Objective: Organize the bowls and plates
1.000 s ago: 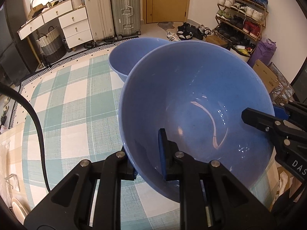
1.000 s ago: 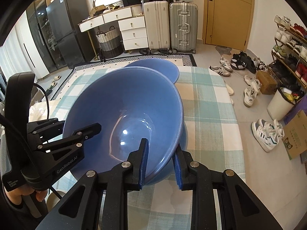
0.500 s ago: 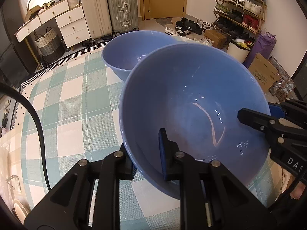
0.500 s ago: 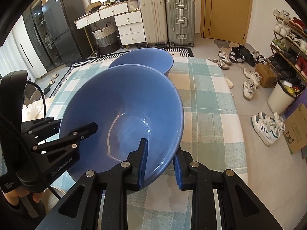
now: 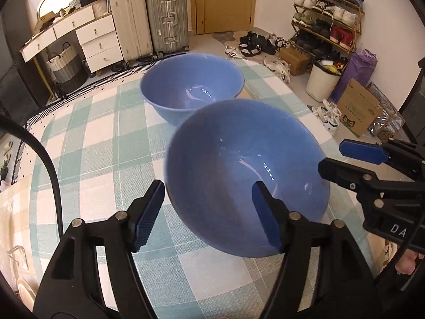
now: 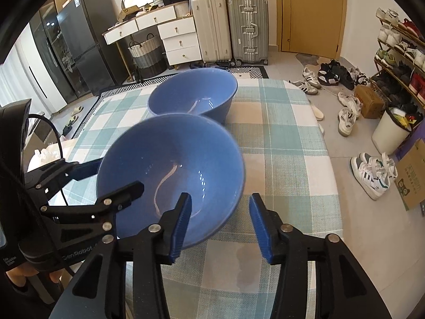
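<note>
Both opening, left gripper [image 5: 207, 212] and right gripper [image 6: 219, 222] astride rim of near round blue ceramic bowl [image 6: 170, 170], pads clear

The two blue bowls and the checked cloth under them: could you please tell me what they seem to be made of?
Near bowl and far bowl: probably glazed ceramic, possibly melamine; smooth, glossy, with sharp light reflections inside. Checked cloth: woven fabric, matte; a coarse weave shows, and a damp-looking patch has darkened it near the front edge.
</note>
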